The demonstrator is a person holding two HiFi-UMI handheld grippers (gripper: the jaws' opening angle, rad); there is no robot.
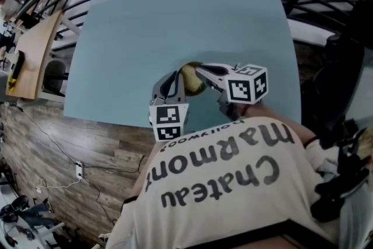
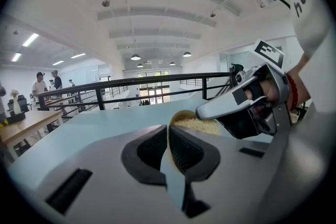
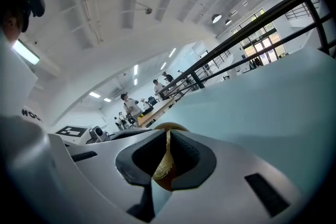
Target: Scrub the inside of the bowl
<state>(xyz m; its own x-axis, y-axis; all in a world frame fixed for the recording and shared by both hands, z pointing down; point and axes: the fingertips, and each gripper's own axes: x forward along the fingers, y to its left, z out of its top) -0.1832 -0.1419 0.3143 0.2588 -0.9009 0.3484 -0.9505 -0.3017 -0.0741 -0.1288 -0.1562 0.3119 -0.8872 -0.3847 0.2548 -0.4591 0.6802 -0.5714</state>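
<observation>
- Head view: the left gripper (image 1: 178, 80) and the right gripper (image 1: 201, 71) are seen close together over the near part of the pale blue table (image 1: 175, 20), with the bowl (image 1: 191, 80) between them. Whether the bowl rests on the tabletop cannot be told.
- The left gripper is closed on the bowl's thin wall, which is pinched edge-on between its jaws. The tan rim is seen just beyond them in the left gripper view.
- The right gripper is closed on a golden, fibrous scrubber (image 3: 164, 165). In the left gripper view its tip is seen reaching over the rim, and pale fibres lie against the inside of the bowl.
- The step in hand is judged to be the scrubbing itself, with the bowl steadied by one gripper and worked by the other.
- A slip of the bowl is judged the main risk. It is held by one narrow pinch on a smooth wall, so a hard push from the scrubber could lever it round in the jaws or pull it free.
- The scrubber appears to be gripped by a thin fold only, so it could be drawn out of the jaws if it is dragged hard against the inside.
- If the scrubber is pressed too deep, the bowl could be scraped by the bare jaw tips instead of the fibres.
- A wide stroke could knock the two grippers together, since they are so near each other.
</observation>
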